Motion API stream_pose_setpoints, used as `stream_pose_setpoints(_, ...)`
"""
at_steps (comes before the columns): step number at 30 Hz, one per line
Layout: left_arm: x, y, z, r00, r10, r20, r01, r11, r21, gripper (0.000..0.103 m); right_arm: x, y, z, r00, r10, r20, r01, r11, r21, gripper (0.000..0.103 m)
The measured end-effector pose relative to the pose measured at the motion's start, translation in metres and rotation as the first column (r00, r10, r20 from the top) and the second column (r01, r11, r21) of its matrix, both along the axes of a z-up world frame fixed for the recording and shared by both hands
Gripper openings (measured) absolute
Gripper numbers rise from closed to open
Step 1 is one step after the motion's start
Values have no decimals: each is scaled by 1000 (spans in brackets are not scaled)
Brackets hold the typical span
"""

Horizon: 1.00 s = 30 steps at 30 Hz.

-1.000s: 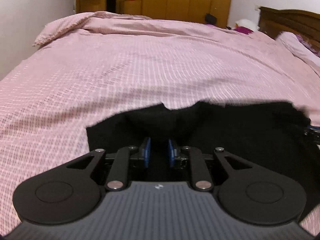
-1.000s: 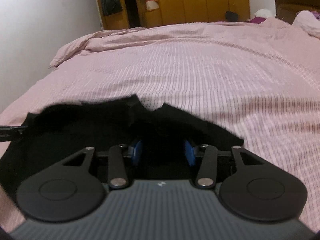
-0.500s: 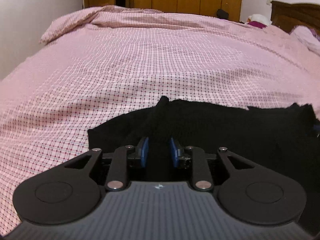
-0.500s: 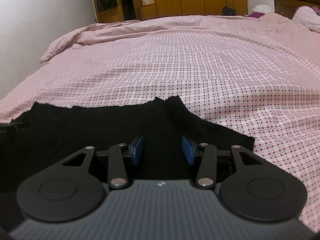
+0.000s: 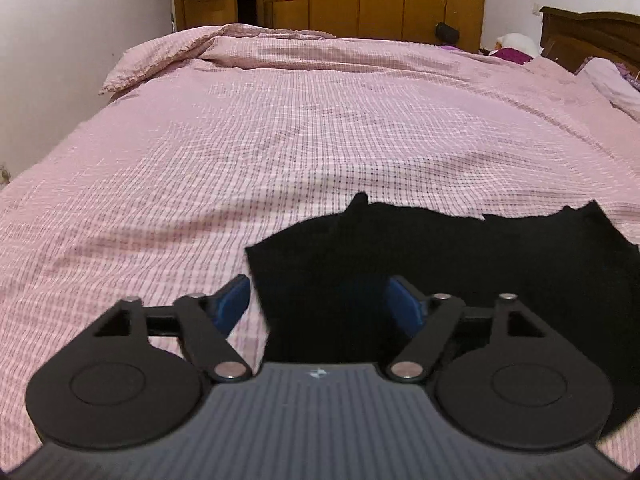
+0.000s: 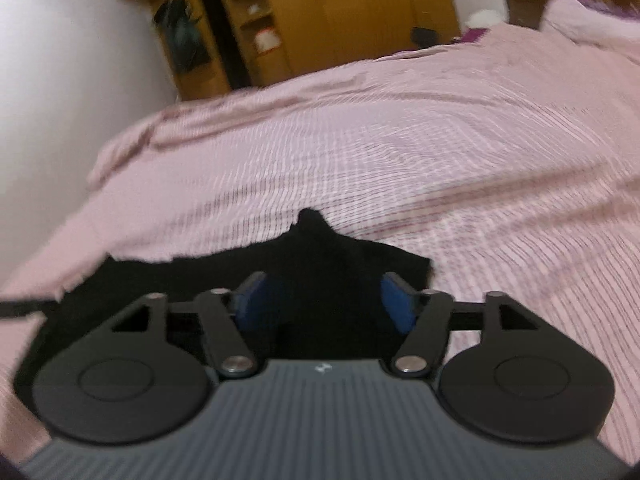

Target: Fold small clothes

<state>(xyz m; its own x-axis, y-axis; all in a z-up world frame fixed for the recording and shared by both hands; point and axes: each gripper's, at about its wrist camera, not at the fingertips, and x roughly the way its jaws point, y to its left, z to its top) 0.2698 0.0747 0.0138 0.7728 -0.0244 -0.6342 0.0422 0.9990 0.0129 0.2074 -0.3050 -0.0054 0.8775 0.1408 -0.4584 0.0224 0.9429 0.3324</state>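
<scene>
On the pink checked bedcover lies a soft black cloth, flat, stretching from 9 to 3 o'clock. Left gripper and right gripper have just been opening, released, cloth between them.

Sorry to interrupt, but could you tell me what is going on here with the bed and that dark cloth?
A person is folding a small black garment on a bed with a pink checked cover, using a handheld gripper in each hand. The left gripper and the right gripper have both just been opening. Their blue pads now stand apart over the garment, which lies on the cover between them, pressed by neither. It looks as if a fold has just been laid down and let go.
</scene>
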Motion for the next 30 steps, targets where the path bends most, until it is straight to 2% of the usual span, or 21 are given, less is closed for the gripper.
stream_pose_setpoints(4, -23, 13, 0, 999, 9, -32, -11, 999, -53, 84, -25, -18, -2, 999, -23, -29, 26, 994, 106, 68)
stream_pose_setpoints(7, -37, 20, -4, 998, 17, -60, -22, 995, -93, 84, -43, -24, -10, 998, -29, -62, 38, 988, 151, 68)
stream_pose_setpoints(17, -58, 21, -23, 994, 13, -110, -25, 993, -112, 91, -75, -26, -34, 993, -17, -120, 42, 978, 205, 69)
stream_pose_setpoints(27, -58, 25, -37, 991, 49, -121, -68, 986, -154, 96, -71, -17, -45, 993, 26, -118, 3, 972, 235, 70)
stream_pose_setpoints(30, -55, 24, -40, 992, 9, -124, -33, 980, -197, 96, -68, -15, -47, 993, 37, -111, -7, 967, 255, 70)
